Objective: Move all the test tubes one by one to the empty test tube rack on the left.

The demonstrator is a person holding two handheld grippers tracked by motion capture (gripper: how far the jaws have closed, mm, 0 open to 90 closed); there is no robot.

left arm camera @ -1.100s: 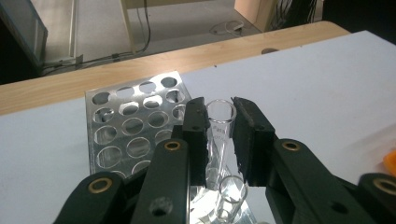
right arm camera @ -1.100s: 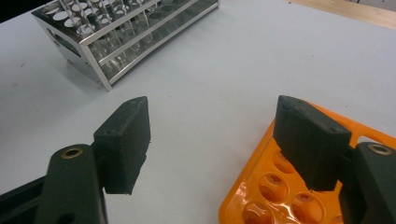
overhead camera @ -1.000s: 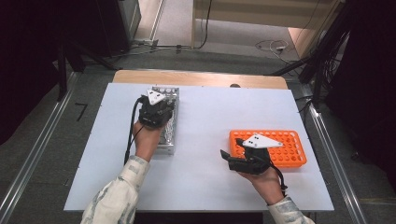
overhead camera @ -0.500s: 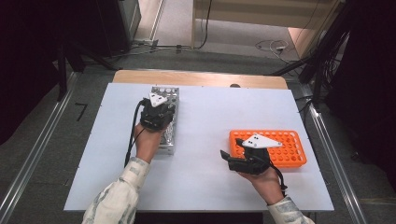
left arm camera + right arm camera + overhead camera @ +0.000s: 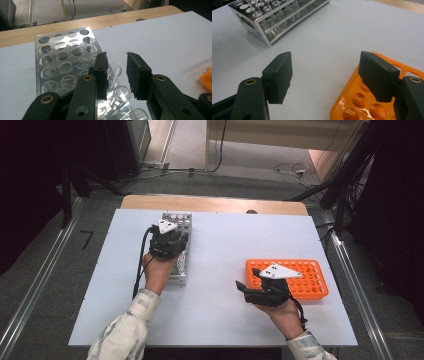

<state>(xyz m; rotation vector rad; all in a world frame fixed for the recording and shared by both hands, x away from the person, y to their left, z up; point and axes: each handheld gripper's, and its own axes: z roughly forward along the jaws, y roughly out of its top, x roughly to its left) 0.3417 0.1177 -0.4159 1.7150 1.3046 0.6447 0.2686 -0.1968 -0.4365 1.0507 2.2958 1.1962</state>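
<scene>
High view, metal rack [image 5: 176, 268] lying left of table [image 5: 220, 245] centre, left gripper [image 5: 172, 236] held over it, jaws just opened slightly around a glass tube [image 5: 113, 72] unpressed, right of the rack, right gripper [image 5: 244, 287] spread wide, empty, beside orange rack [image 5: 310, 282].

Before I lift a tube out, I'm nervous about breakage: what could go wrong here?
1. The left gripper has just been opening; its jaws straddle one glass tube loosely, so it could slip.
2. Neighbouring tubes stand close; a jaw could knock them.
3. The metal rack is unheld and might shift; the right gripper waits open beside the orange rack.
</scene>
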